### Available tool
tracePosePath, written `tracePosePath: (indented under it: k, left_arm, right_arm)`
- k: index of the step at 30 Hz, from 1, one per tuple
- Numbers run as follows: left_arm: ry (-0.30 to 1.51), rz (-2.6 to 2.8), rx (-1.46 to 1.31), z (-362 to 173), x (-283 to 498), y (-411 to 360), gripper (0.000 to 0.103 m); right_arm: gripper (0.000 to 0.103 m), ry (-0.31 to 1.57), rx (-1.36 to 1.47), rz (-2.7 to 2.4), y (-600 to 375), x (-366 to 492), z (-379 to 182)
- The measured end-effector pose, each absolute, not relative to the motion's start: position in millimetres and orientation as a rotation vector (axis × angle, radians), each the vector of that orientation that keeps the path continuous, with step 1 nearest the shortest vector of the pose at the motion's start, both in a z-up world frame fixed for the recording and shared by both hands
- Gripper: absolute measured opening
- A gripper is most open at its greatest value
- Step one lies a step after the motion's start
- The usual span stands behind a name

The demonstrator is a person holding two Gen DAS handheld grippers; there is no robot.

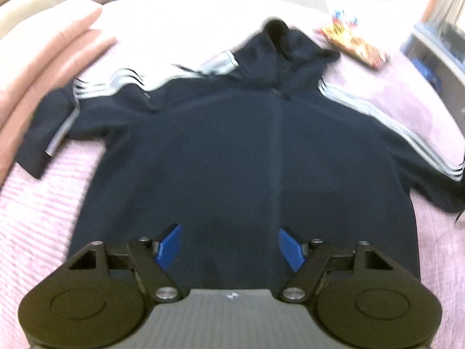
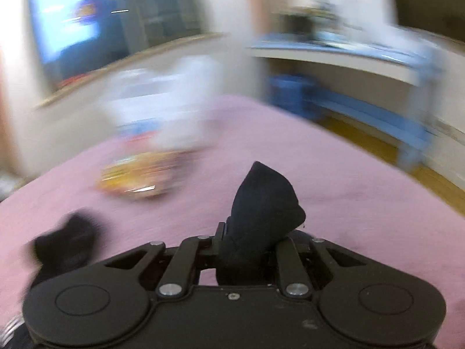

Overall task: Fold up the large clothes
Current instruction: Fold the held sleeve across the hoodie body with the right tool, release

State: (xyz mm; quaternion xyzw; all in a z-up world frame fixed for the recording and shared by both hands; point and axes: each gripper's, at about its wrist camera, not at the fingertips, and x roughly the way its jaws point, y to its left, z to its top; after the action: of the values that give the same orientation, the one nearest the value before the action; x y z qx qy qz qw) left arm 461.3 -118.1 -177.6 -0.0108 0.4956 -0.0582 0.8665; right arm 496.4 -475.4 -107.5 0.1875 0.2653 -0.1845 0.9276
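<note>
Navy fleece fills our view: the hooded jacket [image 1: 247,145] lies spread flat on the pink bed cover [image 1: 37,218], just ahead of and under our left gripper [image 1: 229,245], whose blue pads stand spread and empty. Our right gripper [image 2: 247,250] is pinching a bunched dark piece of the jacket, raised above the bed. Folding has barely begun, we judge; sleeves, body and hood remain unfolded.

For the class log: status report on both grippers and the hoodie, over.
Left gripper open above hoodie. Right gripper shut on dark fabric. Snack packet beyond hood, clear.
</note>
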Motion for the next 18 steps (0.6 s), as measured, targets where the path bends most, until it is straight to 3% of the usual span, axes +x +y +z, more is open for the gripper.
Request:
tracePosePath:
  k: [5, 7, 8, 9, 13, 18]
  left_arm:
    - [0.986, -0.099, -0.054, -163, 483, -63, 0.075]
    - [0.981, -0.096, -0.058, -163, 492, -41, 0.075]
    - [0.984, -0.094, -0.057, -165, 497, -30, 0.075]
    - [0.987, -0.096, -0.057, -167, 502, -20, 0.074]
    - [1.009, -0.121, -0.039, -182, 515, 10, 0.073]
    - [1.015, -0.240, -0.089, -203, 549, 17, 0.073]
  right_arm:
    - [0.020, 0.560, 0.374, -0.094, -321, 537, -100]
    - [0.034, 0.569, 0.386, 0.077, -270, 550, -108]
    - [0.060, 0.585, 0.380, 0.142, -251, 553, -112]
    - [0.070, 0.597, 0.365, 0.167, -239, 552, -116]
    - [0.070, 0.698, 0.248, 0.118, -229, 538, -138]
    - [0.066, 0.948, 0.100, -0.129, -243, 476, -207]
